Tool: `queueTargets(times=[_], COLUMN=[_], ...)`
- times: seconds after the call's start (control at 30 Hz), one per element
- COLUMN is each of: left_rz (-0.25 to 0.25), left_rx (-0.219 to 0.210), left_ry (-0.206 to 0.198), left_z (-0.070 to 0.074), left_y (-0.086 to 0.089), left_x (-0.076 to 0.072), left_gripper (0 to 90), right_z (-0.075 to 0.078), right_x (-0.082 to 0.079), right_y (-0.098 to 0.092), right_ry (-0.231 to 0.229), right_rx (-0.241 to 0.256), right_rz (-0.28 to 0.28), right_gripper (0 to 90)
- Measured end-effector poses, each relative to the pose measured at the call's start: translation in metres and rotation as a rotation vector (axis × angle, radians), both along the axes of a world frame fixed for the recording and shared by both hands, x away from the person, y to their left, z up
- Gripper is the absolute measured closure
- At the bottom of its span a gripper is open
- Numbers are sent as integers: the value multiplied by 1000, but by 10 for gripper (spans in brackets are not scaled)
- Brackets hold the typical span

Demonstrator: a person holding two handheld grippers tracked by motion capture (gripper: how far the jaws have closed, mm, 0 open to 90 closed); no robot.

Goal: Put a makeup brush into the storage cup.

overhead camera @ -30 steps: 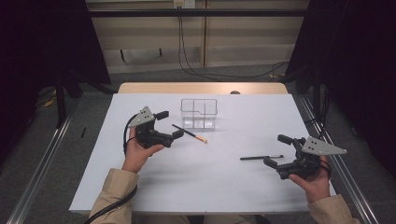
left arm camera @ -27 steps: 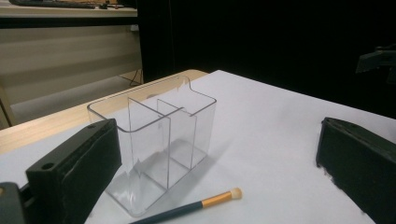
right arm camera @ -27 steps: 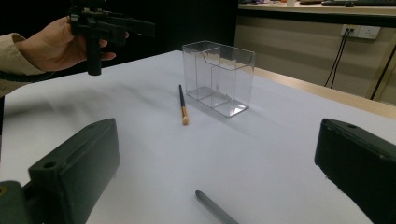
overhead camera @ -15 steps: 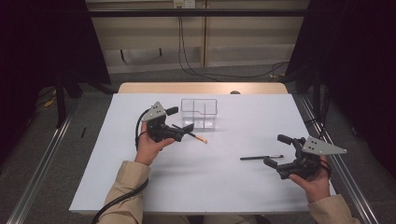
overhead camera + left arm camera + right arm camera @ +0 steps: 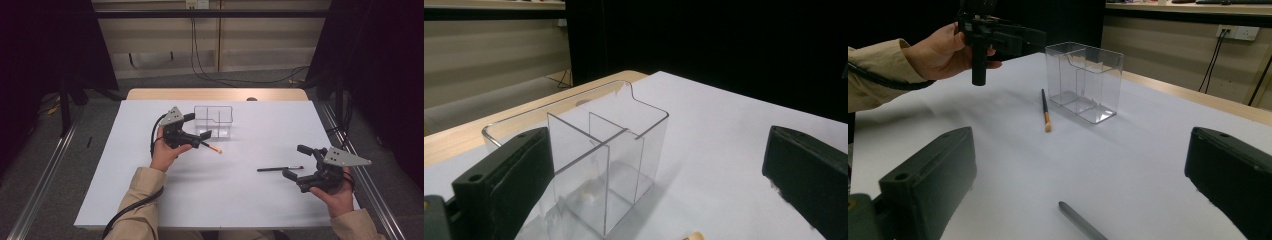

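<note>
A clear divided plastic box stands at the back middle of the white table. My left gripper hovers open just left of it, above the dark handle of a small brush with a tan tip. In the left gripper view the box sits close between the wide-apart jaws, with the brush tip at the bottom edge. My right gripper rests open at the right, just right of a thin dark pen-like stick. The right gripper view has that stick between the jaws.
The wooden table edge runs behind the white sheet. Metal rails flank the table on the floor. Cables hang down the back wall. The right gripper view shows the brush lying in front of the box.
My left gripper has moved right and forward, from the left-middle of the table to beside the clear box. The right gripper has stayed put.
</note>
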State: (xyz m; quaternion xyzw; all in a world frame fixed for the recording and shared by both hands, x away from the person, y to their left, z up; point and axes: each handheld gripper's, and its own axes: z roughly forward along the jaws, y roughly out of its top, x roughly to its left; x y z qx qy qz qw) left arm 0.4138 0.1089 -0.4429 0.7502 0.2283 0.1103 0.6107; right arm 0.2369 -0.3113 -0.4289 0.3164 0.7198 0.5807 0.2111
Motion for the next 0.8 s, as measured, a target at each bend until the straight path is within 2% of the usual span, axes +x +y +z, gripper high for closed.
queueTargets(times=[0.07,0.33,0.67,0.8], left_rz=[-5,-25,-53,-69], left_rx=[-2,38,41,64], left_ry=[3,9,-5,-8], left_z=[0,2,7,9], left_y=[-2,-5,-2,-3], left_x=[1,4,-2,-4], left_gripper=[1,1,6,6], right_z=[0,-1,-1,-1], right_x=[0,0,0,0], right_y=[-1,-1,0,1], right_ry=[2,6,4,4], right_rx=[1,-3,-4,-3], right_rz=[-2,1,5,7], right_gripper=[0,0,0,0])
